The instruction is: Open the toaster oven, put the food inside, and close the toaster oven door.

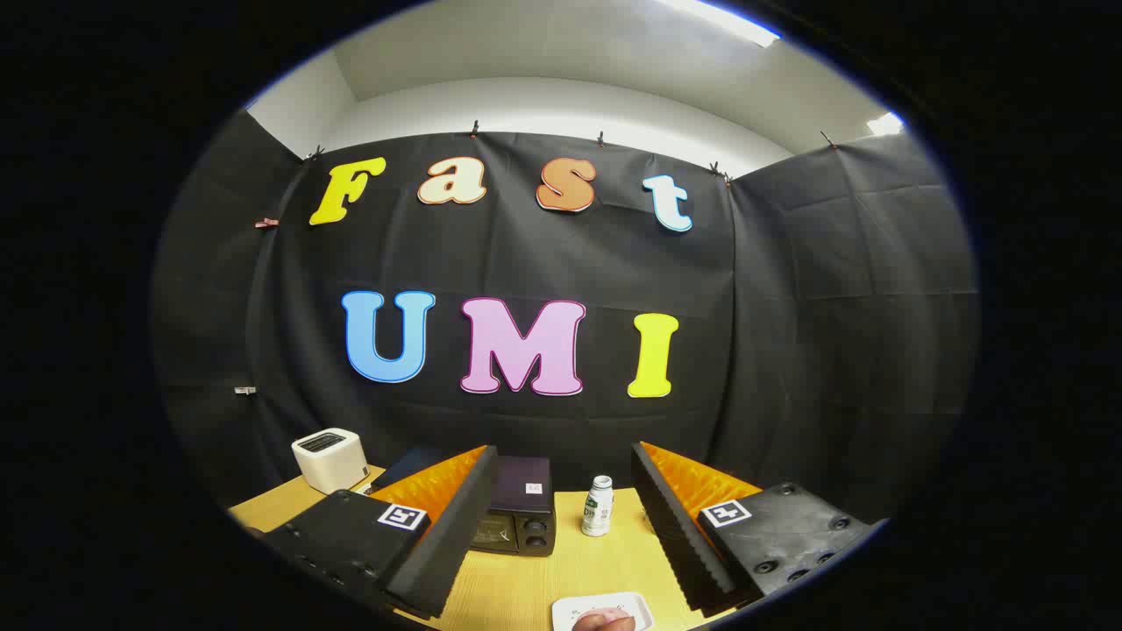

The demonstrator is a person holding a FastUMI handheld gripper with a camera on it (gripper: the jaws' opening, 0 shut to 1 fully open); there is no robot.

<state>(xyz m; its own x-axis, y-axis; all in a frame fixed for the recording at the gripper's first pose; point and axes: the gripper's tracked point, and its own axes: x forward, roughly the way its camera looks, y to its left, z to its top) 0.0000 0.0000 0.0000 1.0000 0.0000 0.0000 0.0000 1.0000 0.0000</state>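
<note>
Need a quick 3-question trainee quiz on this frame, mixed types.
1. True or false: the oven door is open.
2. What stands just beside the oven, beyond the tool? A) bottle B) mug C) pan
3. Fill in: the food lies on a white ____, near the tool's fingers.

Key: 1 false, door looks closed. 2 A, the bottle. 3 tray. Tool fingers are spread wide, holding nothing.

Wooden table (526,587) with toaster oven (519,506), bottle (598,506), white box (330,458), food tray (605,608).
</note>
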